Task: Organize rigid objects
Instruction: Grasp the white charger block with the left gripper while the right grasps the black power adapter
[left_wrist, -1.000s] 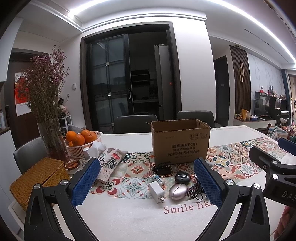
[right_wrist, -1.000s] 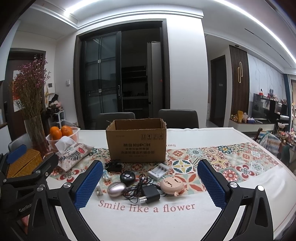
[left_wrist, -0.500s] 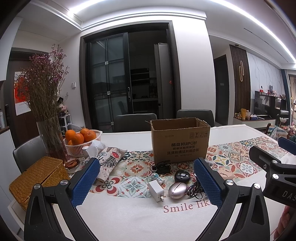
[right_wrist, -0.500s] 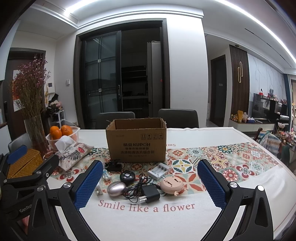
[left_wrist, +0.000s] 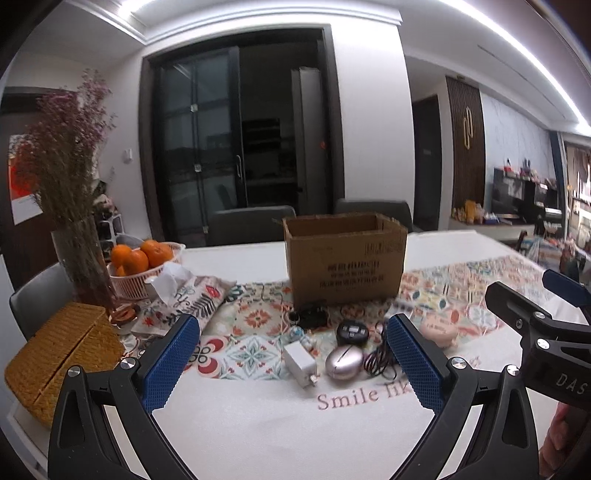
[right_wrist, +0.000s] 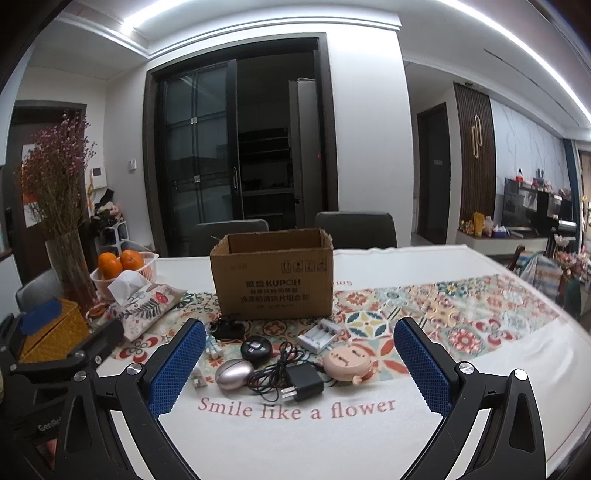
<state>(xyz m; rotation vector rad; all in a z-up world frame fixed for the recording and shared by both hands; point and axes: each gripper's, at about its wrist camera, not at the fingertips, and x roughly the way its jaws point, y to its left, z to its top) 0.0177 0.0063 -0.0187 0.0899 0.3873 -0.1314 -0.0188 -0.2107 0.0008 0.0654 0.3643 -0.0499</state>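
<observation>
Dining room, dark glass doors behind; white table (right_wrist: 295, 443) with patterned runner. We hold both grippers above the near edge, well apart from the objects: left gripper (left_wrist: 291, 365) spread wide, nothing between its pads; right gripper (right_wrist: 299, 369) likewise spread and empty.

Cardboard box (right_wrist: 273, 280) stands upright, open top up. We judge it the destination, so the small items sit clustered just before it. Egg-shaped case (right_wrist: 233, 373) lies long axis tilted toward the right rear; battery charger (right_wrist: 319, 334) slants the same way. Black plug adapter (right_wrist: 304, 384) points prongs toward us, cable tangled beside it. Nothing lifted yet.
</observation>
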